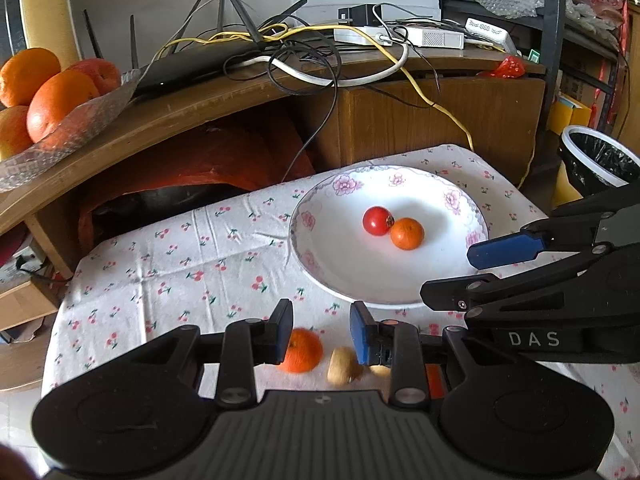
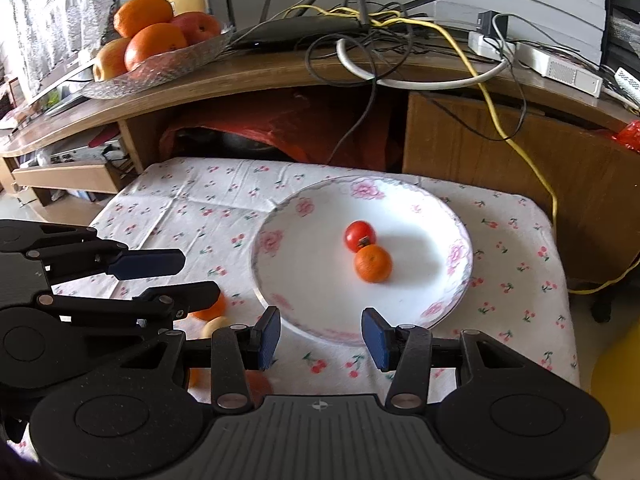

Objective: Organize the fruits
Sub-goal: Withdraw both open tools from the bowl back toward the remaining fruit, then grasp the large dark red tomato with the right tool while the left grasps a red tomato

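Fruits are sitting in two places: a red tomato (image 1: 377, 221) and a small orange (image 1: 407, 233) are resting side by side, touching, near the middle of the flowered plate (image 1: 320, 248), while another small orange (image 1: 302, 351) and a pale, blurred oval fruit (image 1: 341, 365) are lying loose on the cherry-print cloth of the counter (image 1: 168, 272), just in front of the plate's near rim. The left gripper (image 1: 321, 338) is hanging low over those loose pieces with its fingers apart and nothing between them, the orange sitting just beside its left pad, probably so it can close on that one next. The right gripper (image 2: 320, 338) is hovering over the plate's near edge, its fingers also spread wide and empty, likely waiting its turn. More reddish fruit is partly hidden under the grippers' bodies. A glass dish (image 1: 80, 120) on the wooden shelf behind is holding large oranges and apples, well apart from the work.
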Demonstrator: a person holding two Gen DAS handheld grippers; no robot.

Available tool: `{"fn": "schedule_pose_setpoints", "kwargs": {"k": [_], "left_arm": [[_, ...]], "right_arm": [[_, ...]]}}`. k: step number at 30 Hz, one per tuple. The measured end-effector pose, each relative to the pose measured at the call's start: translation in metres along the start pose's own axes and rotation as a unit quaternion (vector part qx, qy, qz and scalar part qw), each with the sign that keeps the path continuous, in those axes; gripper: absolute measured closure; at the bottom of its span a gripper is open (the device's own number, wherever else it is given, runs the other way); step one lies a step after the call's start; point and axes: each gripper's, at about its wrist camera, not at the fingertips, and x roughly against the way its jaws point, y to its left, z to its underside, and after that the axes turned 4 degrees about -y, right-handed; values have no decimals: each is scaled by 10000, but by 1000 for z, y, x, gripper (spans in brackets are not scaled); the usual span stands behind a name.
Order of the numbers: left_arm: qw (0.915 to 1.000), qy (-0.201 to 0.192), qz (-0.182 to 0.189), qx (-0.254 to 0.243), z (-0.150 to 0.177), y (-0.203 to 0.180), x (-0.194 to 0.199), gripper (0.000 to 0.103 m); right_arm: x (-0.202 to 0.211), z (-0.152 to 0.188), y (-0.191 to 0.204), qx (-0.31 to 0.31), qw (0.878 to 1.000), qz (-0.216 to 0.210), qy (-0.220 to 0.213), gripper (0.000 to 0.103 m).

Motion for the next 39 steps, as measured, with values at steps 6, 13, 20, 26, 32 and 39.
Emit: {"fn": "schedule_pose_setpoints", "kwargs": {"k": [6,13,20,26,32,39], "left_arm": [[10000,41,-22,-18,12,4,19,64],[9998,162,-12,-81,29,5,37,64],[9994,302,127,-148,46,3,48,61],[9990,419,178,-32,63,11,48,60],[9985,515,111,122,68,25,38,60],[9983,549,122,117,66,32,26,60]], "right_arm": [[10,8,14,22,9998,-164,57,61],[18,21,30,145,9992,-321,188,61],[24,32,39,201,9985,-420,294,58],[21,37,37,191,9980,-442,406,57],[9,39,34,192,9977,-415,509,57],[-4,37,33,297,9967,-455,604,57]]}}
